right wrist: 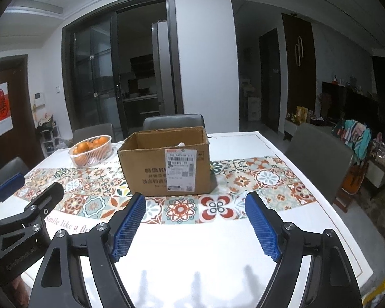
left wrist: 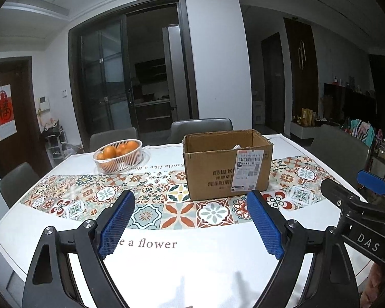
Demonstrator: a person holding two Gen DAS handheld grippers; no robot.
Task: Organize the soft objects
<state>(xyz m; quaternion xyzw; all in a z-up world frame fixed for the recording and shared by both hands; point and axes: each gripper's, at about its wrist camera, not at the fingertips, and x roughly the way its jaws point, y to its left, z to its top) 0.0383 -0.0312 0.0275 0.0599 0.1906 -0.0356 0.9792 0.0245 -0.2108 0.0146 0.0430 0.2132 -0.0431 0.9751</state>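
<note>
An open brown cardboard box (left wrist: 227, 164) with a white shipping label stands on the patterned runner of the table; it also shows in the right wrist view (right wrist: 166, 161). A bit of something white peeks above its rim inside (right wrist: 181, 144). My left gripper (left wrist: 191, 224) is open and empty, above the table's near side, short of the box. My right gripper (right wrist: 195, 227) is open and empty, also short of the box. Each gripper shows at the edge of the other's view: the right one (left wrist: 356, 197), the left one (right wrist: 25, 200). No loose soft object shows on the table.
A white basket of oranges (left wrist: 118, 155) stands at the far left of the table (left wrist: 166, 269). Grey chairs (left wrist: 200, 127) surround the table. A further chair (right wrist: 318, 154) is on the right side. Cluttered shelves stand far right.
</note>
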